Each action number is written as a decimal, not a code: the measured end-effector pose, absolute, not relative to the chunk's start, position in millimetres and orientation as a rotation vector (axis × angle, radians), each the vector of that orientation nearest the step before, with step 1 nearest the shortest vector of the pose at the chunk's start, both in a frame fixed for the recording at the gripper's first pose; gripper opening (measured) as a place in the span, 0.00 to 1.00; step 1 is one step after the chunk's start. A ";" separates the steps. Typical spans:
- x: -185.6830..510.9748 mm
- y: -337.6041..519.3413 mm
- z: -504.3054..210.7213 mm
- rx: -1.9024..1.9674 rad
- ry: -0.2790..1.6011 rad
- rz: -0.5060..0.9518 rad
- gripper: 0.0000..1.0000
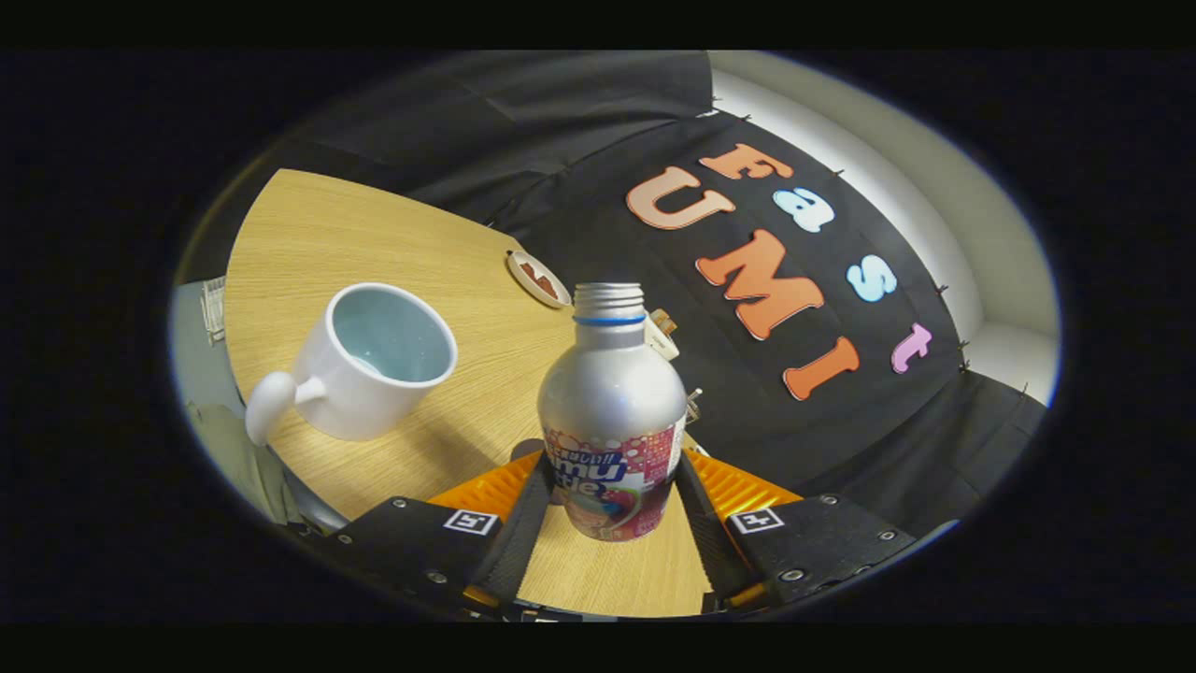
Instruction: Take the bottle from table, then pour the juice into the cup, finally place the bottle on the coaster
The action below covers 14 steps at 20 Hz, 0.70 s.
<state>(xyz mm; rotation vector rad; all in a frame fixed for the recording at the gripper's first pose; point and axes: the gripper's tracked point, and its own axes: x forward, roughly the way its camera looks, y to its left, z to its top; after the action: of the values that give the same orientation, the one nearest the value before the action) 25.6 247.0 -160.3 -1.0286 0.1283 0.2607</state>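
Gripper view — tilted, close along the fingers [612, 491] over the wooden table [374, 234] — toward the booth wall [579, 112].

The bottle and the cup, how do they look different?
The bottle is silver metal with a colourful label; the cup is plain white. The bottle has a narrow threaded neck; the cup has a wide open mouth and a handle. The bottle sits between the hand-held gripper fingers, which press its sides; the cup stands free on the table beside it. Both have open tops.
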 end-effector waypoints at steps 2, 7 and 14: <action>27.6 251.1 -155.0 -1.095 0.097 0.259 0.75; 25.9 260.5 -152.3 -1.226 0.042 0.288 0.75; 29.4 267.5 -149.9 -1.347 0.002 0.321 0.75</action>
<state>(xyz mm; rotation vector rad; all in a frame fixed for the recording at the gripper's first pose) 29.4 267.5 -149.9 -1.3467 0.0025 0.3215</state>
